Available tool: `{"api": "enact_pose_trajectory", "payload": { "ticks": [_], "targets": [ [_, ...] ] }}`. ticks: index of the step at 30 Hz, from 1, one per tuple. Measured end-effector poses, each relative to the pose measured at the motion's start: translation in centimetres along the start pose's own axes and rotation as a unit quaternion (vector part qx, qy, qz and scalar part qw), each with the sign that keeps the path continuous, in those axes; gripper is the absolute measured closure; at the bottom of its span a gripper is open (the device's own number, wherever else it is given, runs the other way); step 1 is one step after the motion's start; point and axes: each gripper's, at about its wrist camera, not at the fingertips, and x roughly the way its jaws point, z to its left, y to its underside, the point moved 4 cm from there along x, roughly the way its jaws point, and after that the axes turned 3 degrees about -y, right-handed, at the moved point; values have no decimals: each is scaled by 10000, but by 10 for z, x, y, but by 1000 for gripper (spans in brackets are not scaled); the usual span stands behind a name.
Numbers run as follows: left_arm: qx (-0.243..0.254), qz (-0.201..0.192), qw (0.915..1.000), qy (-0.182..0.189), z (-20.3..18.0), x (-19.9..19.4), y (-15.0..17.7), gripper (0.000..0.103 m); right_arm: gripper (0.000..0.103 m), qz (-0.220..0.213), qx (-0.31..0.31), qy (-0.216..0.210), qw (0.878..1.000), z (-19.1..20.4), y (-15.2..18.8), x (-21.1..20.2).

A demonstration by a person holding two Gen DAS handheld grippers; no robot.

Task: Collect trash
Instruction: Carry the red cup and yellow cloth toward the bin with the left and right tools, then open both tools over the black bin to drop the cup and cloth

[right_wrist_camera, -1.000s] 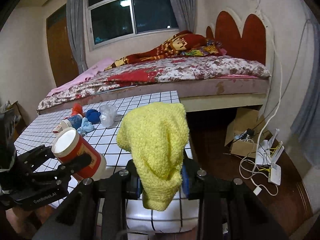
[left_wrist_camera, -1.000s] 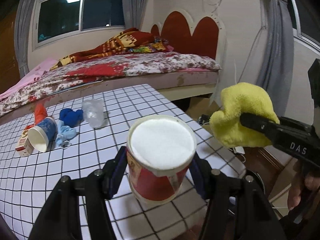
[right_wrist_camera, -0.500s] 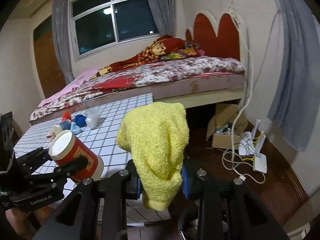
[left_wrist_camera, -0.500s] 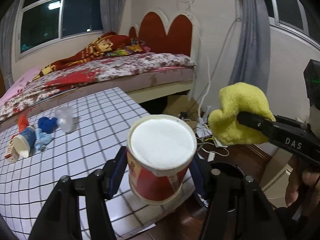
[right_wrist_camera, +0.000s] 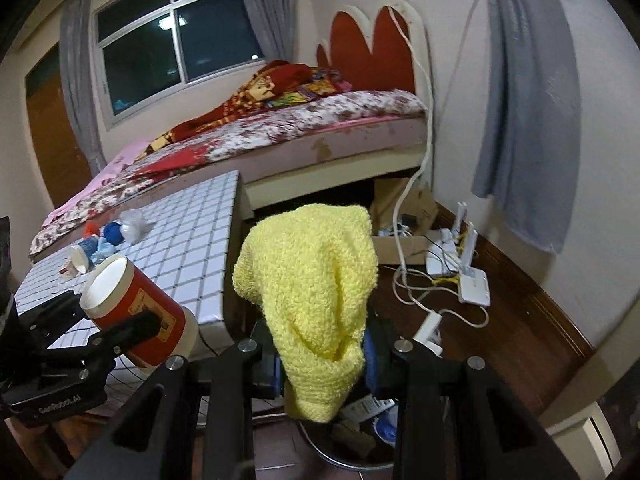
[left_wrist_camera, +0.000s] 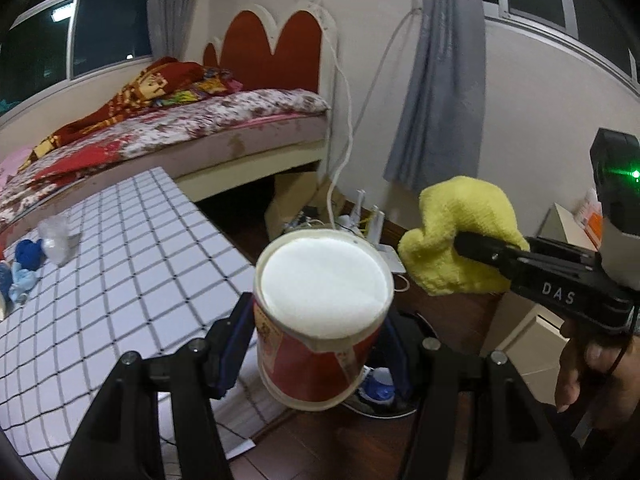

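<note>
Two grippers carry trash off the edge of a checked table [left_wrist_camera: 132,240] and toward a bin on the floor. Nearest the lens, the left gripper [left_wrist_camera: 316,344] is clamped on the sides of a red paper cup [left_wrist_camera: 320,320]; the cup's long axis runs roughly upright and tips a little, with its wide white mouth facing up toward the camera and its base hanging just above the dark round bin [left_wrist_camera: 400,396], whose rim curves out beneath it. To that gripper's right, and about as far forward, the right gripper [right_wrist_camera: 320,364] is squeezed fully shut on the lower end of a yellow cloth [right_wrist_camera: 312,280], which stands up from the jaws in a soft bunched mass, long axis roughly upright. Seen from the right wrist, the bin [right_wrist_camera: 352,440] lies directly below the cloth, scraps already inside, while the cup [right_wrist_camera: 132,316] sits off to the left, just past the table's corner. Both loads look close to the bin, the cloth perhaps better centred over it; the drop appears to depend on each pair of jaws parting straight above the opening. Farther back on the table, a cluster of leftover litter [left_wrist_camera: 36,248] lies near the far edge, well apart from the bin. Beyond the table stands a bed [left_wrist_camera: 180,128].
</note>
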Motion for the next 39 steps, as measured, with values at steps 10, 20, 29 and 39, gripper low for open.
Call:
{"api": "enact_pose_trajectory", "payload": {
  "ticks": [10,20,29,39],
  "targets": [
    [-3,236,9994,249,-39,19,15,43,71,260,148,223,9993,-43,24,-5],
    [-98,658,9973,314,-57,53,34,43,71,716,270,320,9966,-75,52,14],
    [-333,1062,9931,378,-63,86,59,43,71,1337,301,238,9903,-95,82,52],
    [-500,1492,9854,644,-67,127,76,34,66,1898,388,25,9811,-113,102,101]
  ]
}}
